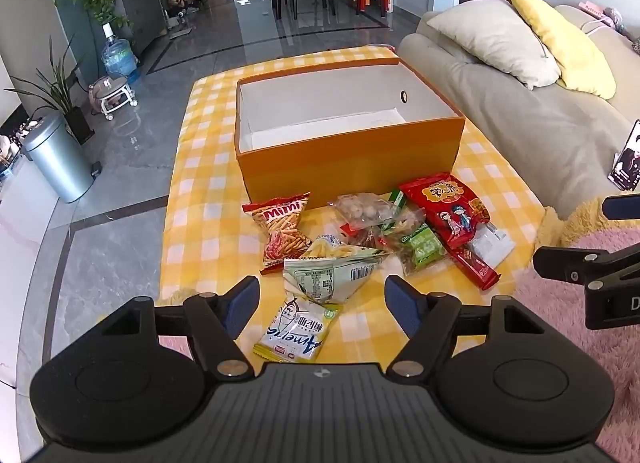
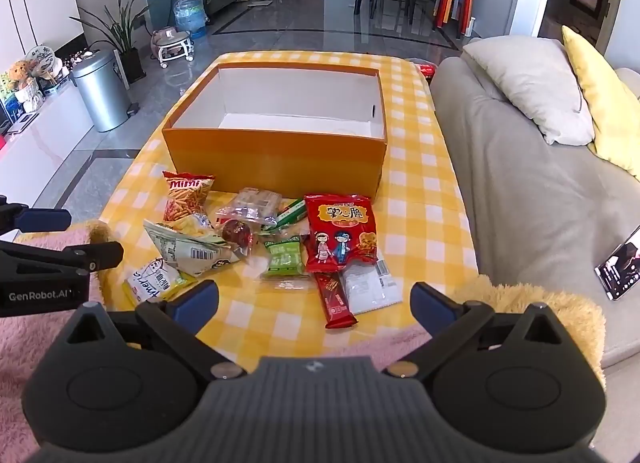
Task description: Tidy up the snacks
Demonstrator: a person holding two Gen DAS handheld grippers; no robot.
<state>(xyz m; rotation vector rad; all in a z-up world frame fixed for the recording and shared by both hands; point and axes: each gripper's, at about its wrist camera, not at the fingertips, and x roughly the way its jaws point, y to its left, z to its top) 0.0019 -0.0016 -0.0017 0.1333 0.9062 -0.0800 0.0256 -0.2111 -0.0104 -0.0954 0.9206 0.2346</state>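
Nearest the left tool (image 1: 322,303), whose fingers stand wide apart and hold nothing, lies a yellow-and-white packet (image 1: 297,330) with blue script reading "Americ", well short of the orange box (image 1: 348,139). Just beyond it rests a pale crumpled bag (image 1: 330,271) showing a barcode and a nutrition table. The right tool (image 2: 314,303) likewise gapes with nothing between its fingers; "GenRobot.AI" is printed on the left tool's body in its view. Before it lie a dark red stick pack (image 2: 335,299), a green pouch (image 2: 285,259) and a red bag (image 2: 341,233) printed with Chinese characters and two cartoon children. A "Mimi" bag (image 1: 282,229) of orange sticks lies closer to the box. All sit on the yellow checked surface (image 1: 204,219); the box stands behind them, its white inside showing.
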